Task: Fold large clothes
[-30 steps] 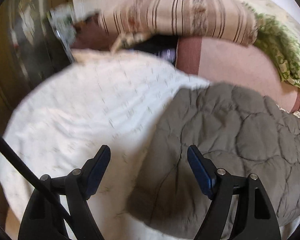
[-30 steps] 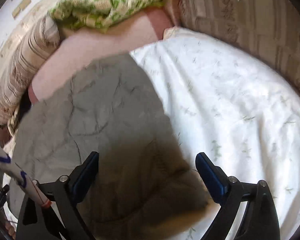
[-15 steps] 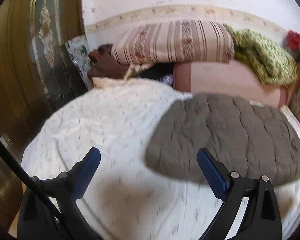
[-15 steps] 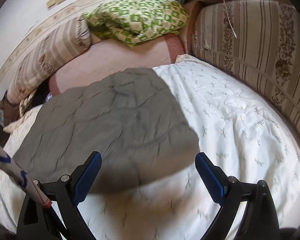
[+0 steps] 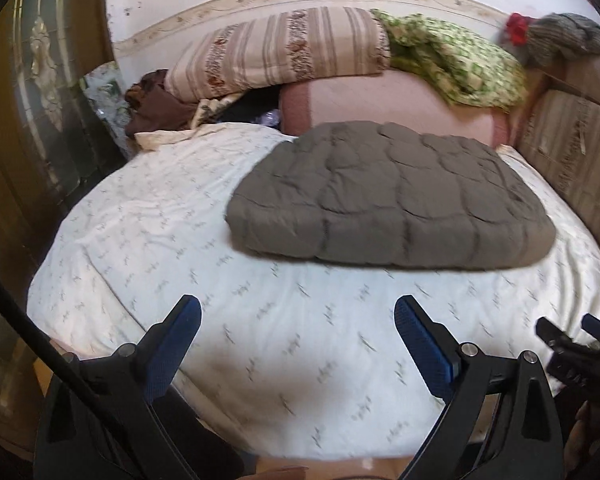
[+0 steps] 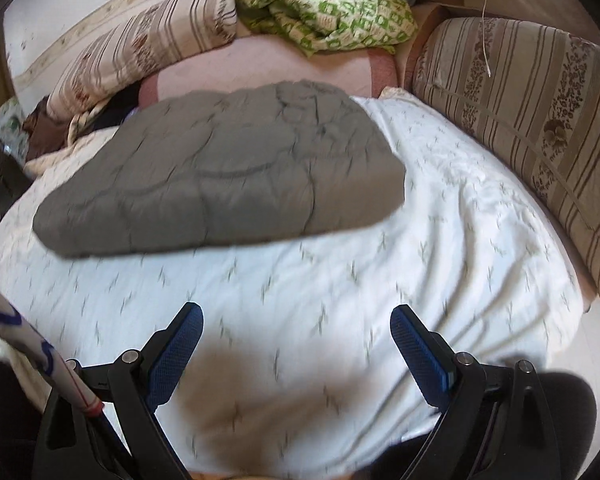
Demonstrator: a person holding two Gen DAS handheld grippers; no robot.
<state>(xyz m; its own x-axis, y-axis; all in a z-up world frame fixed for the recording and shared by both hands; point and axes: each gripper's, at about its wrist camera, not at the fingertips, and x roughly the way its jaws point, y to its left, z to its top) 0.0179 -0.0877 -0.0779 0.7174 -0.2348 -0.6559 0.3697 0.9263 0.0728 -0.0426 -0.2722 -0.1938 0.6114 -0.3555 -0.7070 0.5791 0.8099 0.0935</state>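
A folded grey quilted garment (image 5: 392,196) lies flat on the white bed sheet (image 5: 260,320), at twelve o'clock from both grippers. The left gripper (image 5: 298,330) and right gripper (image 6: 296,338) hang wide-jawed, holding nothing, above bare sheet.

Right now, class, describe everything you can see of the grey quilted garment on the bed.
The grey quilted garment is a puffy, padded piece in dull grey-brown, stitched into curved panels. It looks folded into a thick, rounded slab with a soft, rolled front edge. It lies flat on the white patterned bedsheet, its far edge reaching the pink blanket. Nothing rests on it, and neither gripper touches it.
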